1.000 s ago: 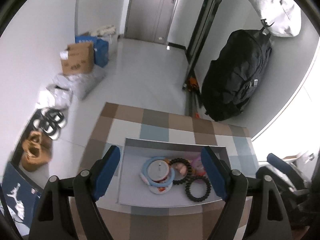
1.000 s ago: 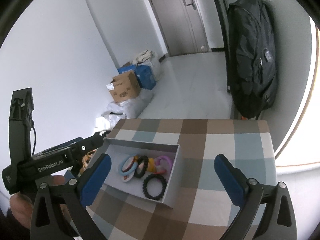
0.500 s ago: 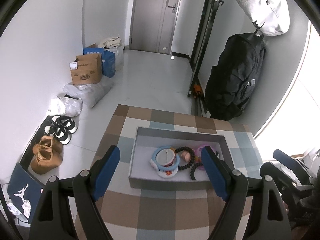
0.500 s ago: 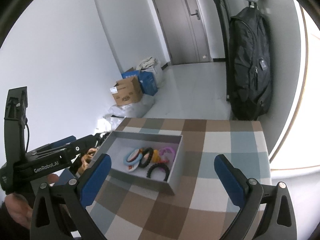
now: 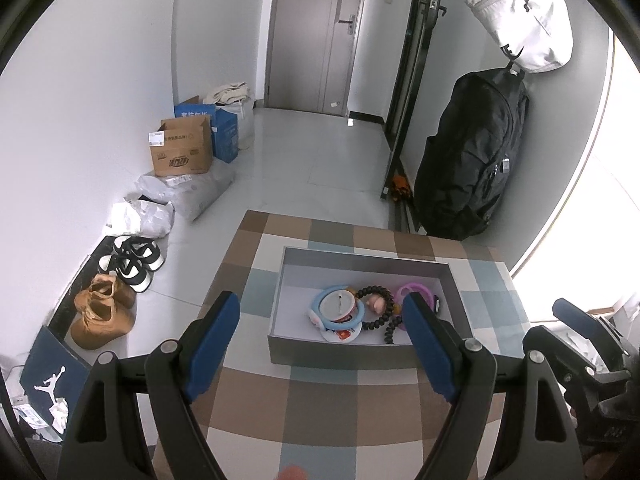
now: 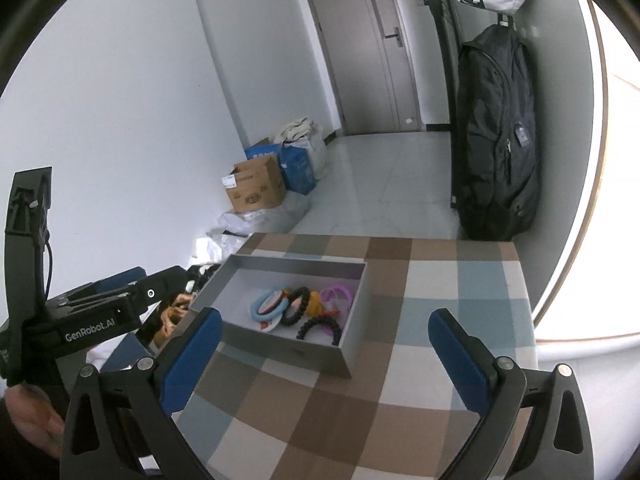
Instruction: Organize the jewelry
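A pale hallway with a grey door is stretching behind a table under a checked cloth (image 5: 256, 392) of brown, white and blue. Along the wall at nine o'clock, shoes (image 5: 102, 312) and a cardboard box (image 5: 182, 152) are sitting on the floor, and a black backpack (image 5: 472, 160) is hanging at two o'clock.

Compared with a second ago, both cameras are sitting farther back and higher — the grey tray (image 5: 340, 354) is showing its near wall now, and more cloth is lying in front of it.

The left gripper (image 5: 322, 338) is hovering above the cloth at six o'clock, its blue pads spread wide and holding nothing, framing the tray's near edge. Inside the tray, toward its right half, the jewelry is lying in a heap: a light blue bangle (image 5: 338, 308) over a white disc, a black beaded bracelet (image 5: 380, 312) touching it, then a pink ring (image 5: 414, 294) against the right wall.

The right gripper (image 6: 324, 350) is hanging at the table's near side, fingers released and well apart — the tray is sitting at eleven o'clock from it.
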Motion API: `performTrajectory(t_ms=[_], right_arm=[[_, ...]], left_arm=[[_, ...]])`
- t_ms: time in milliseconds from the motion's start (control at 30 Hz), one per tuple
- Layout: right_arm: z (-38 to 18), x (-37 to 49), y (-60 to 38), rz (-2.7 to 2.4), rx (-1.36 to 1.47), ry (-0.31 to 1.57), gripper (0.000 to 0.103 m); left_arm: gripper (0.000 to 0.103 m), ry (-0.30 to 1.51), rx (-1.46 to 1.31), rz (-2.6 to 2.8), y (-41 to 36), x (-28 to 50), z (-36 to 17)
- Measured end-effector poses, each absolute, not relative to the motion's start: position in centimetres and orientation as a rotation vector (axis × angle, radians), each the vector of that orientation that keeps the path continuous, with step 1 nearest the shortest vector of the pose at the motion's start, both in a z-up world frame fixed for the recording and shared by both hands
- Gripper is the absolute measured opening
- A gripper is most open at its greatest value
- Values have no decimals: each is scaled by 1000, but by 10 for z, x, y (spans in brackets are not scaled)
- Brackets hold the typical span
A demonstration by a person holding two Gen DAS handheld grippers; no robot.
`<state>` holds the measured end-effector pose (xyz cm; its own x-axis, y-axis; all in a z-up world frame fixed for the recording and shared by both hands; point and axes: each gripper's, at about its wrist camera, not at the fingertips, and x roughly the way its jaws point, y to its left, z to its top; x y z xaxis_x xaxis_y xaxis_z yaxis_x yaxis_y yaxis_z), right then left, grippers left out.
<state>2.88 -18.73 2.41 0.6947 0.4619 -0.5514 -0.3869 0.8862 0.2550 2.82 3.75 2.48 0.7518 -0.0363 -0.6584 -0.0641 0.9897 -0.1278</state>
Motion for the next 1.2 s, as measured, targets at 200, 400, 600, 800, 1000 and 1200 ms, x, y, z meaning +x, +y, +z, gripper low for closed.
performTrajectory(t_ms=[200, 400, 600, 800, 1000, 1200], right_arm=[[24, 30, -189, 473, 130, 655, 103], [23, 30, -190, 472, 126, 659, 103], [23, 30, -190, 472, 127, 663, 103], [21, 30, -190, 470, 128, 671, 103], [21, 30, -190, 468, 129, 673, 103], [20, 30, -190, 468, 129, 674, 103]], left_arm=[[80, 736, -141, 20, 35, 29, 22], [80, 736, -136, 19, 33, 28, 21], [80, 741, -141, 12, 32, 29, 21], [80, 743, -147, 6, 32, 30, 22], [80, 741, -150, 9, 33, 30, 23], [80, 741, -146, 6, 33, 29, 23]])
